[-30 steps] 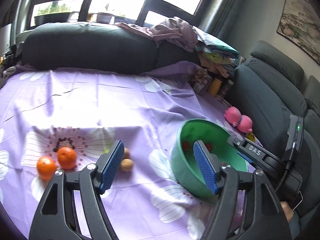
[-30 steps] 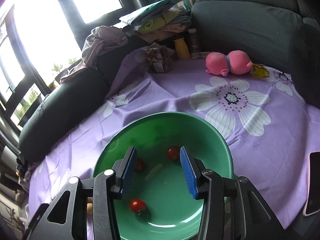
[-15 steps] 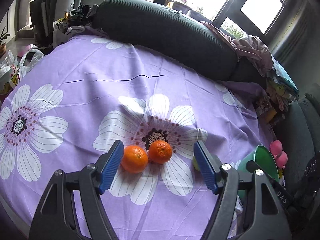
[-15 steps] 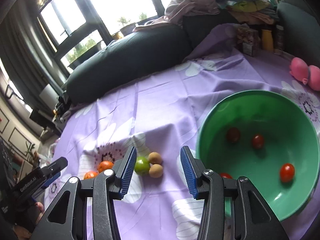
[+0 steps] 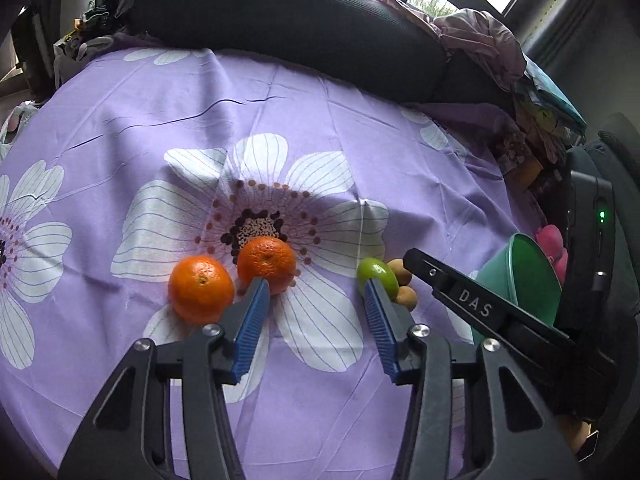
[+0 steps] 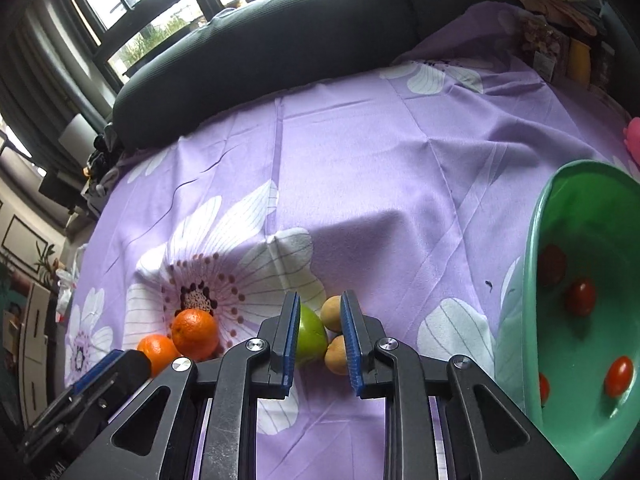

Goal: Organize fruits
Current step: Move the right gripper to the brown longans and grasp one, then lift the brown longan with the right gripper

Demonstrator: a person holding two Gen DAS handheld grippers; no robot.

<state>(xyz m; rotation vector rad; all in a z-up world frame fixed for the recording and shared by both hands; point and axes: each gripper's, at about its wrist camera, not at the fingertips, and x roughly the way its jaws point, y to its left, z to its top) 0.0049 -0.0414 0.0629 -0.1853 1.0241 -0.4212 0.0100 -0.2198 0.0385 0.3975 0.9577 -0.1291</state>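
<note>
Low in the frame, the right gripper (image 6: 320, 334) has just closed to its narrowest around a glossy green lime (image 6: 310, 334); the left gripper (image 5: 316, 312), closing, stands empty beside two dimpled oranges (image 5: 266, 260).

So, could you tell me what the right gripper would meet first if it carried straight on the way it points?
Most likely the green fruit or the nearer tan fruit, both just past the close-set pads of the right gripper; which comes first is unclear.
</note>
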